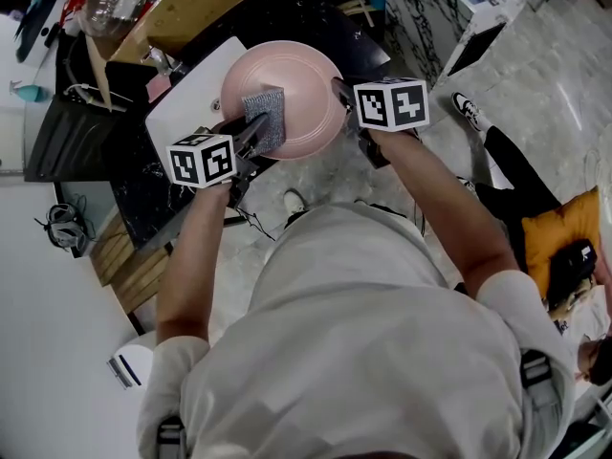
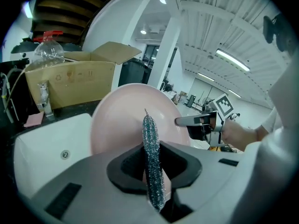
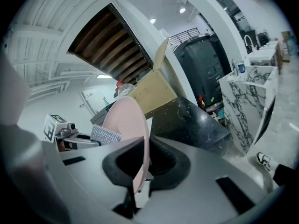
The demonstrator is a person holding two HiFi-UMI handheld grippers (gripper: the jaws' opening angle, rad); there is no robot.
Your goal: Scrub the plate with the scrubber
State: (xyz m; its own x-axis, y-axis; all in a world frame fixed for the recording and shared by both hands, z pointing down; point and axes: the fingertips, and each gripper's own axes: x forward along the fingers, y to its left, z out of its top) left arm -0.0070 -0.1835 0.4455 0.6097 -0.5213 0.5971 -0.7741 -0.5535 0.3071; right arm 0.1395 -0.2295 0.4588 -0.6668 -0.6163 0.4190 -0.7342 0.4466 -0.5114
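A person's pale short-sleeved shirt (image 1: 382, 352) filled the lower half of the head view, nearest the camera, with both bare forearms stretched forward from it. The left arm was held almost straight; the right was bent, elbow out to the side. On each gripper the cube with square markers faced up.

The right gripper (image 1: 340, 90) was clamped on the right rim of a round pink plate (image 1: 296, 79). In the right gripper view the plate (image 3: 127, 120) was seen edge-on, its rim pinched between the narrow jaws of the right gripper (image 3: 138, 169), and it stood nearly upright. Its hollow face was turned toward the left gripper (image 1: 251, 138).

A flat silver-grey mesh scrubber (image 1: 265, 115) was gripped by the left gripper (image 2: 154, 171), jaws closed on its near end. Its long axis ran straight out from the jaws toward the plate (image 2: 117, 120), and the scrubber (image 2: 151, 143) was seen edge-on and vertical there. In the head view it overlapped the left part of the plate's face; contact could not be confirmed.

The plate was held above the near corner of a white rectangular sink (image 1: 186, 98) set in a black counter (image 1: 287, 8). The centre and right of the plate's face were left uncovered. A brown cardboard box (image 1: 191, 3) stood behind the sink.
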